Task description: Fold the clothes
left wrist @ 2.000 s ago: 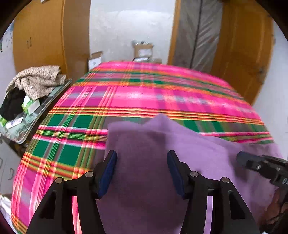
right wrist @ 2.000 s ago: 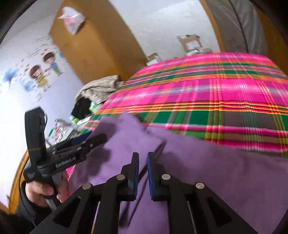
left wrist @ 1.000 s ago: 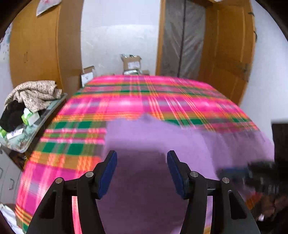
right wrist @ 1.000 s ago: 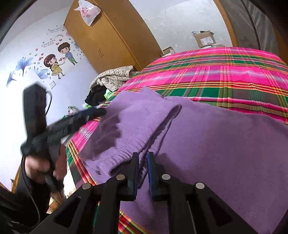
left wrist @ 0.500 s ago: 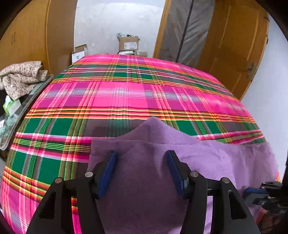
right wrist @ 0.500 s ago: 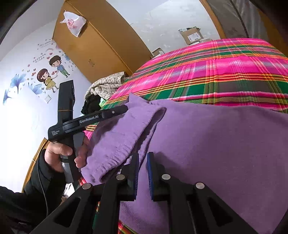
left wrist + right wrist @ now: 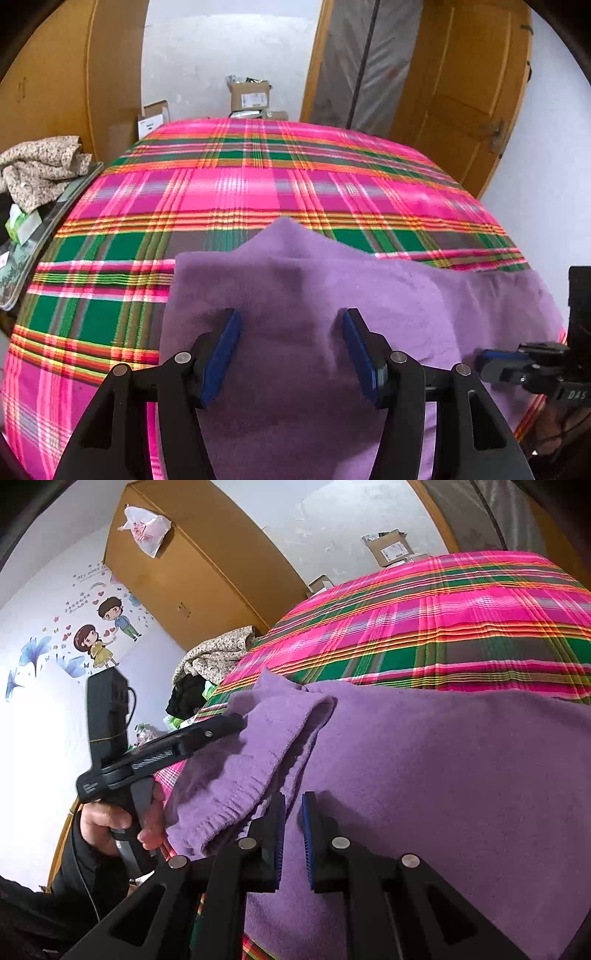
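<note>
A purple fleece garment [image 7: 295,295] lies spread on the near half of the pink and green plaid bedspread [image 7: 258,184]. One part with a ribbed hem [image 7: 240,775] is folded back on top of it. My left gripper [image 7: 290,332] hovers over the garment's left part with its jaws wide open and nothing pinched. In the right wrist view the left gripper [image 7: 234,722] reaches the folded flap's edge, held by a hand [image 7: 110,819]. My right gripper [image 7: 293,830] is almost closed, and a crease in the cloth runs straight into its jaws. At the garment's right side the right gripper [image 7: 491,363] shows its blue tips.
A heap of clothes [image 7: 40,166] sits on a side table left of the bed. Cardboard boxes [image 7: 247,96] stand beyond the far end. A wooden wardrobe [image 7: 48,81] and a door [image 7: 461,92] flank the room. The bedspread's far half lies flat.
The left gripper has moved forward and dipped over the garment, still wide open. The right gripper has rolled a little and kept its narrow grip at the crease.
</note>
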The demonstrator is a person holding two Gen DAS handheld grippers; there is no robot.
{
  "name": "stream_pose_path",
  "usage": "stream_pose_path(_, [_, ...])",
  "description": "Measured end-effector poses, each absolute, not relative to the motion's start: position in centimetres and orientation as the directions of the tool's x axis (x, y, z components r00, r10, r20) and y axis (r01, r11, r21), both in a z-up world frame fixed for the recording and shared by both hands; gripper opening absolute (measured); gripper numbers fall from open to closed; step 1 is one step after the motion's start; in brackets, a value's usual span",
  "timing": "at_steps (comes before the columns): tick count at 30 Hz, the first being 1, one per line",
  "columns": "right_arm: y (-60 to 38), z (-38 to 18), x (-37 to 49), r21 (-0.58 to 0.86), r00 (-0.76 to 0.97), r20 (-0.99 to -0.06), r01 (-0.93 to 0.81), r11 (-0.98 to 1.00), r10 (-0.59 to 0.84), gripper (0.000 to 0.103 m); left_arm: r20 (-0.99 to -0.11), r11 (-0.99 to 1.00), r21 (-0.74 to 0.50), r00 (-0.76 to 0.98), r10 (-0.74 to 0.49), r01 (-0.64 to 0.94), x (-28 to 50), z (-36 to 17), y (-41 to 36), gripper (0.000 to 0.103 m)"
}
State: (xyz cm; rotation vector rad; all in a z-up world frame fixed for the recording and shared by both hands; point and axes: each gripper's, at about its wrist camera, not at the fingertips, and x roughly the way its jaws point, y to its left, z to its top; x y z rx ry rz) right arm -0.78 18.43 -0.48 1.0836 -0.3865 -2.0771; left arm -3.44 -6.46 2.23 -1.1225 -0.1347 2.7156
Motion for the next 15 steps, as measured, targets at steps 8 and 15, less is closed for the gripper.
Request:
stream_pose_path(8, [18.7, -0.7, -1.0, 0.579, -0.356, -0.571, 0.464, -0.671, -0.740, 0.011, -0.709, -0.980, -0.164, -0.677, 0.197, -0.113, -3.9, 1.7, -6.0, 0.059])
stream_pose_path(15, [19.0, -0.7, -1.3, 0.595, -0.363, -0.554, 0.457, -0.661, -0.749, 0.011, -0.674, -0.977, -0.154, -0.707, 0.214, -0.149, 1.3, 2.3, -5.0, 0.060])
